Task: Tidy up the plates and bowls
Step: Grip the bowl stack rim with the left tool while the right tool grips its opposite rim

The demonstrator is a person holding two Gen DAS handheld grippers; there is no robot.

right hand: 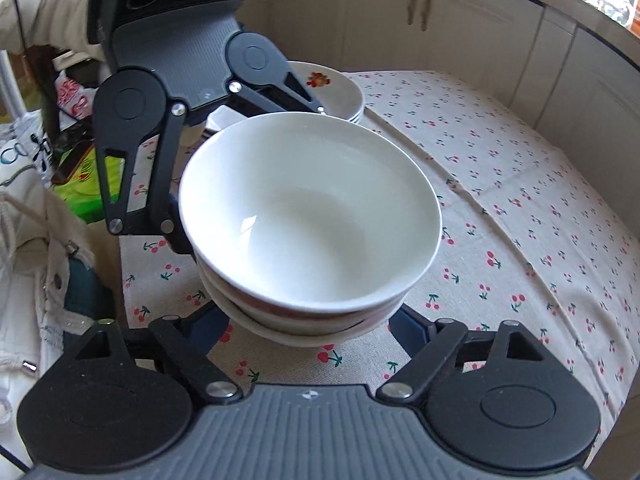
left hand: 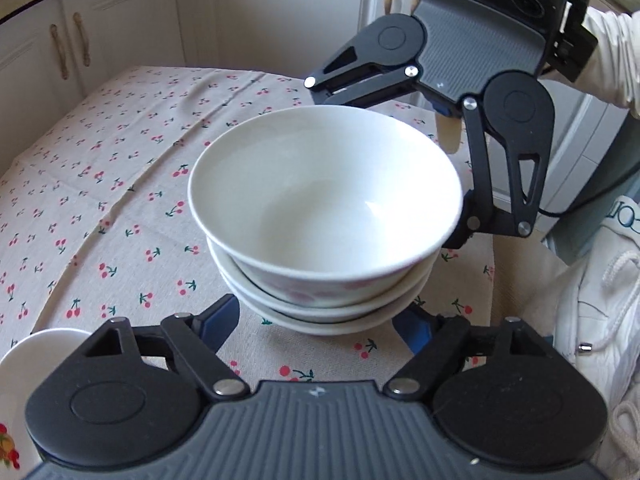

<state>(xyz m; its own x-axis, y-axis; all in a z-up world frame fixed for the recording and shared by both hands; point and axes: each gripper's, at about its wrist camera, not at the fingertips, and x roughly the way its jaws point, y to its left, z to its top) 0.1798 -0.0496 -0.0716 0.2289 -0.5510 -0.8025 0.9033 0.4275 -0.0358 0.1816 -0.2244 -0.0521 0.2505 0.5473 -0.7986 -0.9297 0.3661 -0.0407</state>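
Three white bowls point(left hand: 324, 200) point(right hand: 308, 216) sit nested in a stack on the cherry-print tablecloth point(left hand: 100, 200). My left gripper point(left hand: 320, 316) reaches in from one side, and its blue fingers point(left hand: 222, 320) flank the base of the stack. From the opposite side comes my right gripper point(right hand: 308, 320), whose blue fingers point(right hand: 204, 328) also straddle the bottom bowl. Each gripper shows in the other's view, the right gripper point(left hand: 388, 164) and the left gripper point(right hand: 250, 176), both with arms around the stack. The bowl rims hide all fingertips, so contact cannot be told.
A stack of white plates point(right hand: 340, 88) with a fruit motif lies beyond the bowls; one plate point(left hand: 40, 360) shows at the lower left. Cream cabinets point(left hand: 120, 20) stand behind the table. A person's white sleeve point(left hand: 612, 52) and hoodie point(left hand: 592, 320) are near the table edge.
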